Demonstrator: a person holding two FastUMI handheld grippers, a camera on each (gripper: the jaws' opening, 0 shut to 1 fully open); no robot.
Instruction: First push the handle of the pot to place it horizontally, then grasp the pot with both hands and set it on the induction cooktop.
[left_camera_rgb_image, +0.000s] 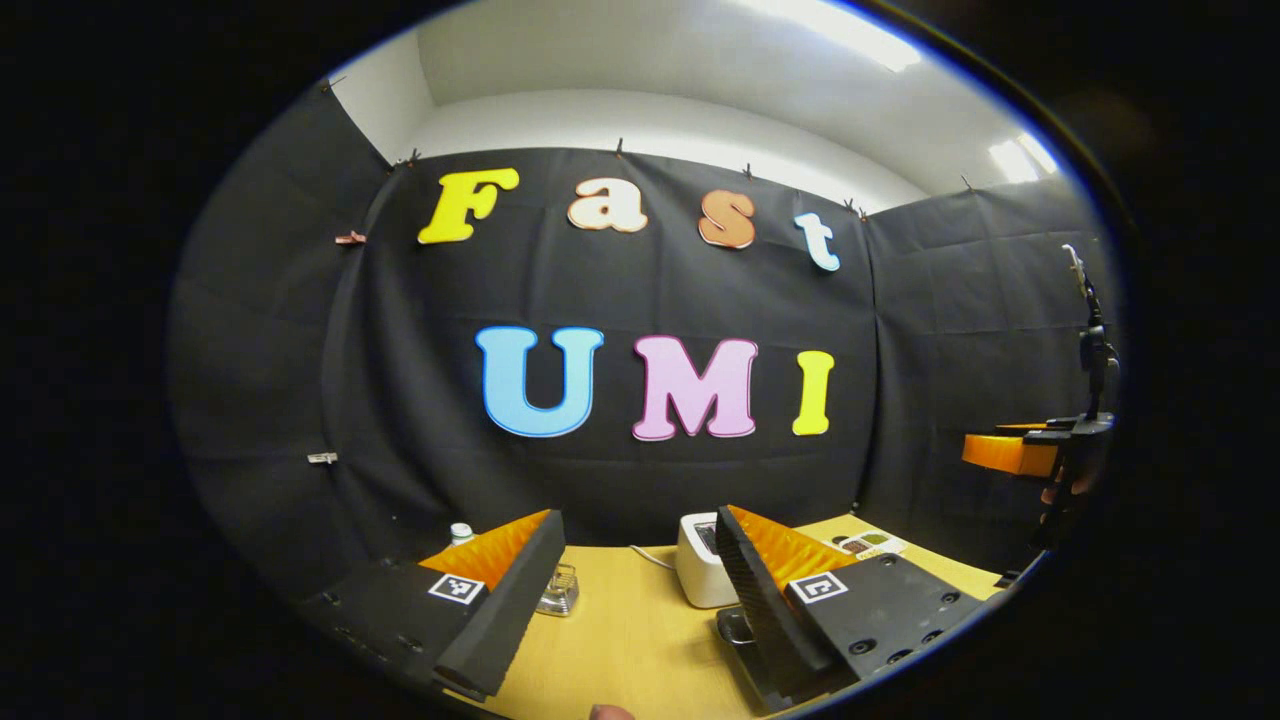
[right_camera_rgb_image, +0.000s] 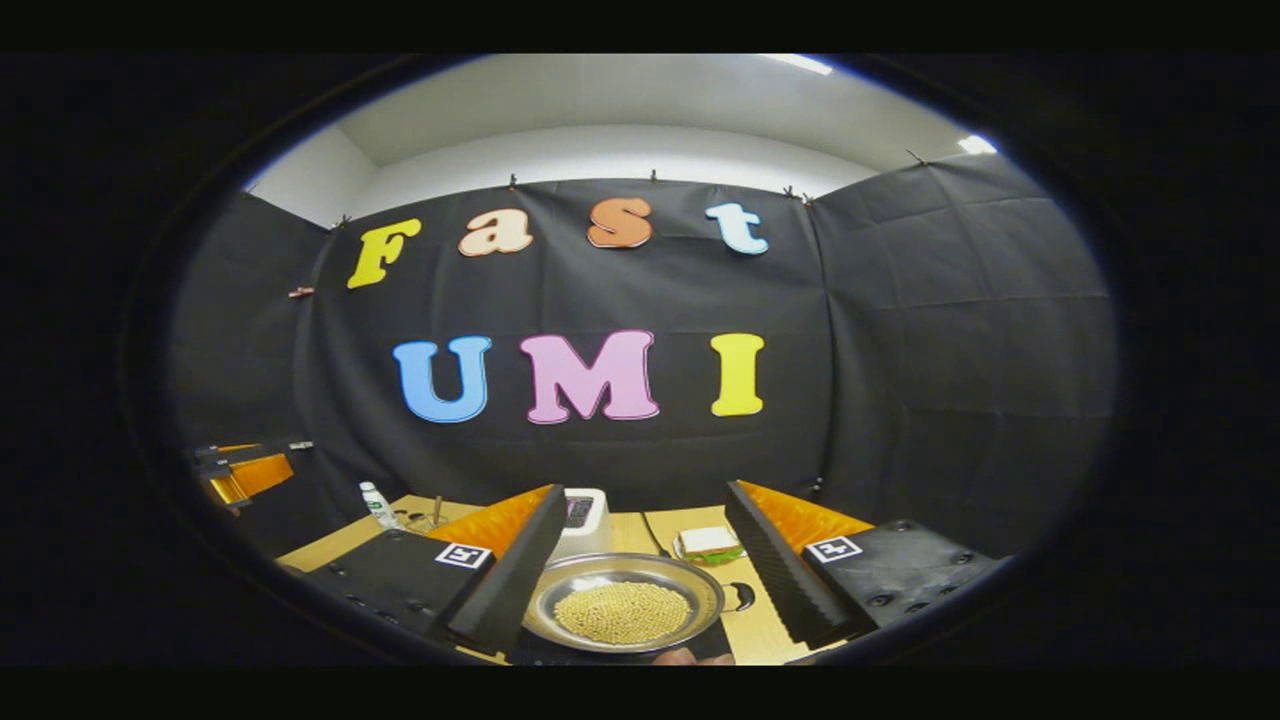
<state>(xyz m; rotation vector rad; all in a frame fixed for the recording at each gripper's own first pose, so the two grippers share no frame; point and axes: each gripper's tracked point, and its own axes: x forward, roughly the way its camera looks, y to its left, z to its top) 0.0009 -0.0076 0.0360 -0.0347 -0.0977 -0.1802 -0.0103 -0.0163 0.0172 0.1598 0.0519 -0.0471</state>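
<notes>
A shallow silver pot (right_camera_rgb_image: 690, 585) holding yellow beans lies low in the right gripper view, between my right gripper's (right_camera_rgb_image: 645, 492) open fingers, which do not touch it. Its short dark handle (right_camera_rgb_image: 742, 597) sticks out to the right, beside the right finger. A dark flat surface (right_camera_rgb_image: 560, 657) shows under the pot's near rim; I cannot tell whether it is the cooktop. My left gripper (left_camera_rgb_image: 638, 515) stands open above the wooden table (left_camera_rgb_image: 620, 640), holding nothing. It also shows far left in the right gripper view (right_camera_rgb_image: 245, 468).
A white appliance (left_camera_rgb_image: 700, 575) stands at the back of the table, with a small glass jar (left_camera_rgb_image: 560, 590) and a bottle (right_camera_rgb_image: 375, 503) to its left. A sandwich on a plate (right_camera_rgb_image: 708, 543) lies behind the pot. The right gripper (left_camera_rgb_image: 1010, 452) hangs at the far right.
</notes>
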